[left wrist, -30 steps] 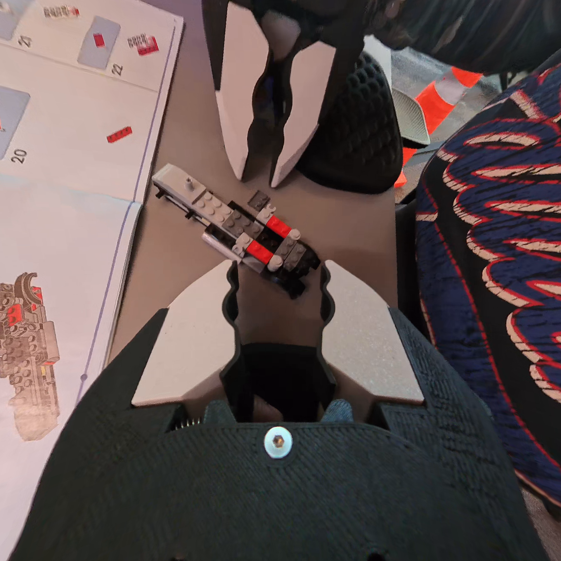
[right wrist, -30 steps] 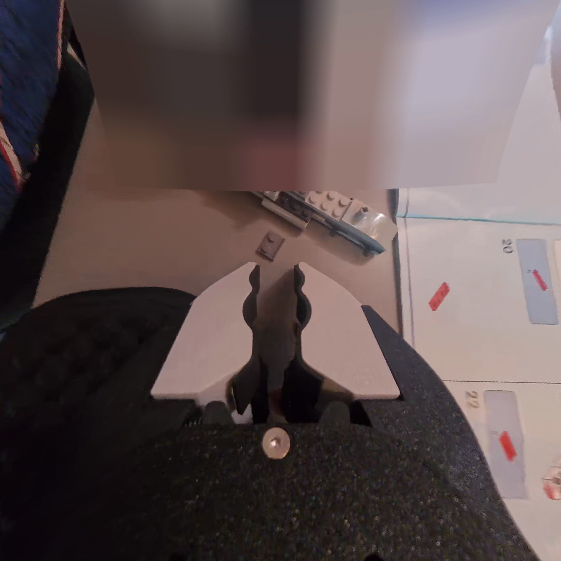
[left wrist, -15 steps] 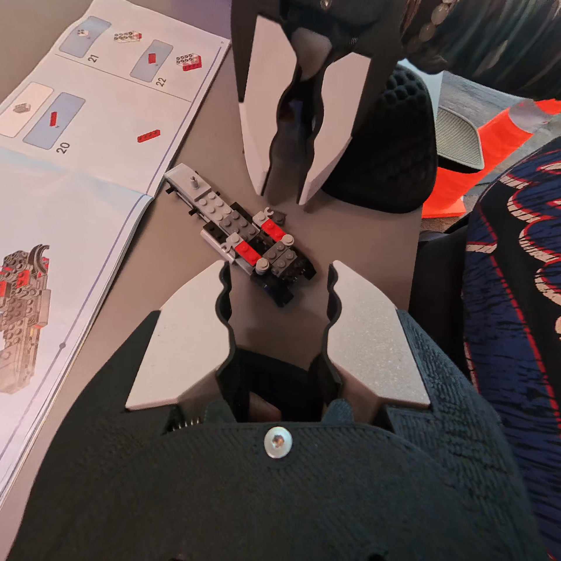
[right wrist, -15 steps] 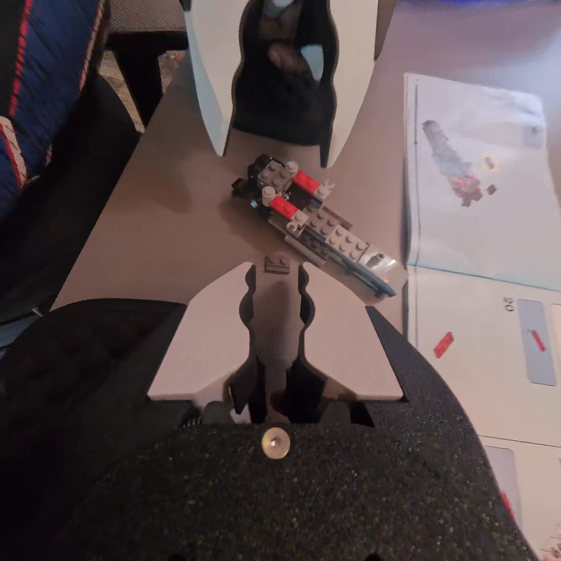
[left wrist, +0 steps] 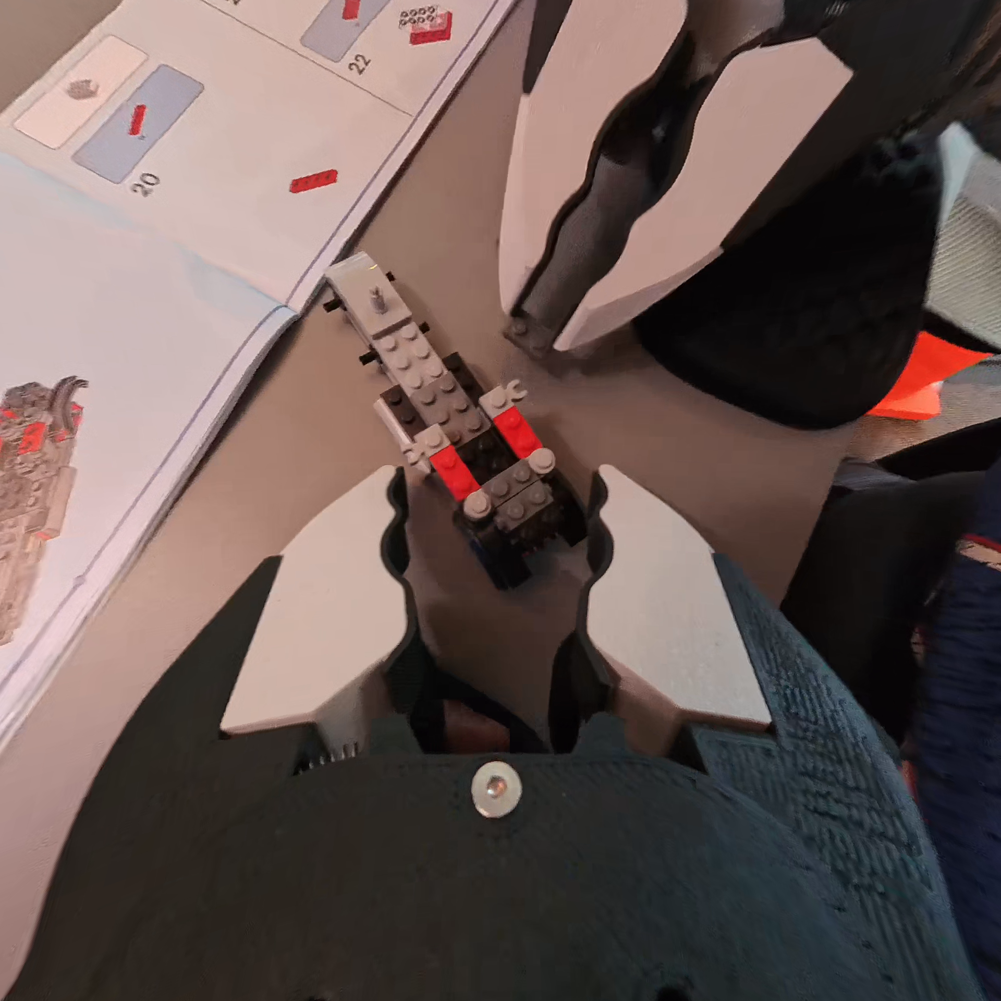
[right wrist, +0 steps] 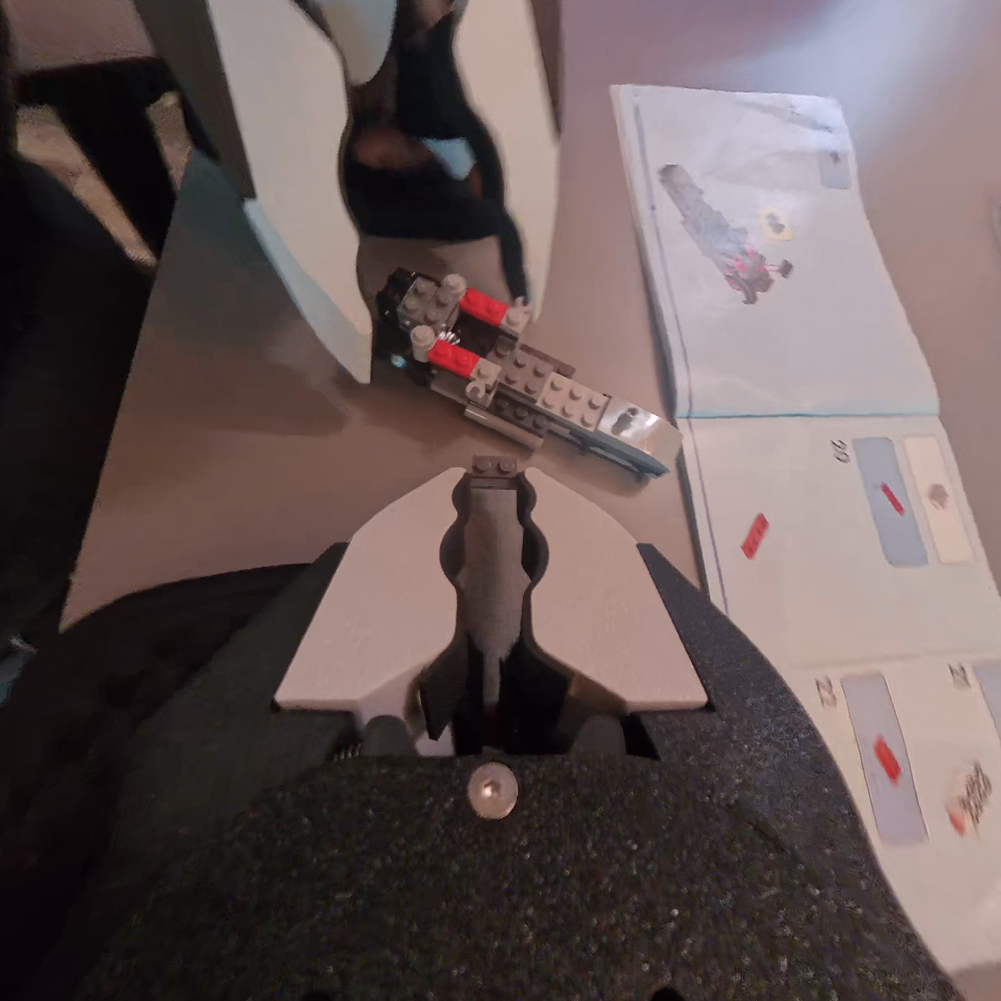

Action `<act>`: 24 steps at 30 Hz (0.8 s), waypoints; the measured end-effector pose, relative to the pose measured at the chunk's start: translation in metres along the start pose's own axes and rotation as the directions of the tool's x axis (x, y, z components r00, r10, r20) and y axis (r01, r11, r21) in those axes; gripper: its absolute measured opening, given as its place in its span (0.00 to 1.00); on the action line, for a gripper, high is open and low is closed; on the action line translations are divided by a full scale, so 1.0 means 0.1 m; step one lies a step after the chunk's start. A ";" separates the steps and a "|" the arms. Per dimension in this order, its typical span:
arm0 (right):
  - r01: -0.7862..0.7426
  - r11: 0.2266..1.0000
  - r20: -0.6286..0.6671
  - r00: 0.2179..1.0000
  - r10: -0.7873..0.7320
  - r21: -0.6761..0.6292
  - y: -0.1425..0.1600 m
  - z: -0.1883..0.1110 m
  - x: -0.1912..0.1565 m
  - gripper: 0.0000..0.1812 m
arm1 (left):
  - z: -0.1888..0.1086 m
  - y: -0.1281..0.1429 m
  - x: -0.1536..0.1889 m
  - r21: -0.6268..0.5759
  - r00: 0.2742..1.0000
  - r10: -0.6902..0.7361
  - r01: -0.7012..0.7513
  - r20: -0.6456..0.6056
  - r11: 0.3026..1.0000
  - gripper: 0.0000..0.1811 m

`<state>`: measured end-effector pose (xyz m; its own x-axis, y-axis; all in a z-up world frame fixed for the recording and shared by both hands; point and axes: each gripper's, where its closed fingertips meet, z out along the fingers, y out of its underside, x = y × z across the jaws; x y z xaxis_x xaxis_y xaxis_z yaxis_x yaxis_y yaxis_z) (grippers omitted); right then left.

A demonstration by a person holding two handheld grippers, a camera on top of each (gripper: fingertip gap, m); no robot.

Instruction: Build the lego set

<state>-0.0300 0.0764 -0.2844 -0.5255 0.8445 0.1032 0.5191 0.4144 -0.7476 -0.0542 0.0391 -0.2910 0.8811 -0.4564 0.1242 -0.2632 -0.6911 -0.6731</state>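
The partly built lego model (left wrist: 433, 390), grey and black with two red pieces, lies on the brown table (left wrist: 677, 433). My left gripper (left wrist: 495, 482) is open, its fingertips on either side of the model's black rear end. My right gripper (right wrist: 494, 476) is shut on a small dark grey plate (right wrist: 493, 466), held at its fingertips close to the table beside the model (right wrist: 520, 374). In the left wrist view the right gripper (left wrist: 541, 336) comes down from above with the plate (left wrist: 522, 329) at its tips. The left gripper (right wrist: 444, 336) shows at the top of the right wrist view.
An open instruction booklet (left wrist: 162, 244) lies next to the model's nose; it also shows in the right wrist view (right wrist: 812, 476). A small red plate (left wrist: 313, 181) rests on its page. The table edge, a black chair (left wrist: 812, 325) and a patterned blue cloth (left wrist: 964, 650) are to the right. Spacing between my two grippers at the tips: around 5 centimetres.
My right gripper has shut on the small dark grey plate that lay on the table. My left gripper has moved forward so its fingertips flank the model's rear end.
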 end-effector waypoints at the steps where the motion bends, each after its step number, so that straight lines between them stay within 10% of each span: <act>1: -0.045 0.999 -0.049 0.998 0.046 0.014 -0.03 -0.06 0.03 0.09 | 0.01 -0.02 0.05 0.006 0.999 -0.027 0.027 -0.036 1.000 0.34; 8: -0.323 0.945 -0.153 0.933 0.326 0.047 0.04 -0.29 -0.08 0.09 | -0.01 -0.01 0.48 -0.049 0.940 -0.171 0.164 -0.295 0.985 0.37; 14: -0.165 0.985 -0.047 0.985 0.167 0.053 0.06 -0.25 -0.08 0.09 | -0.23 -0.27 0.23 0.148 0.903 -0.086 0.162 -0.421 0.976 0.18; 24: 0.009 0.999 0.227 0.974 -0.020 0.049 0.06 -0.13 -0.07 0.09 | 0.11 -0.22 0.22 -0.036 0.879 -0.013 -0.005 -0.476 0.999 0.03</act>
<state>-0.0142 0.0772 -0.2815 -0.6753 0.7367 -0.0336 0.4806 0.4051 -0.7778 -0.0244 0.0505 -0.2813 0.5911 -0.6594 0.4646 -0.2821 -0.7086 -0.6468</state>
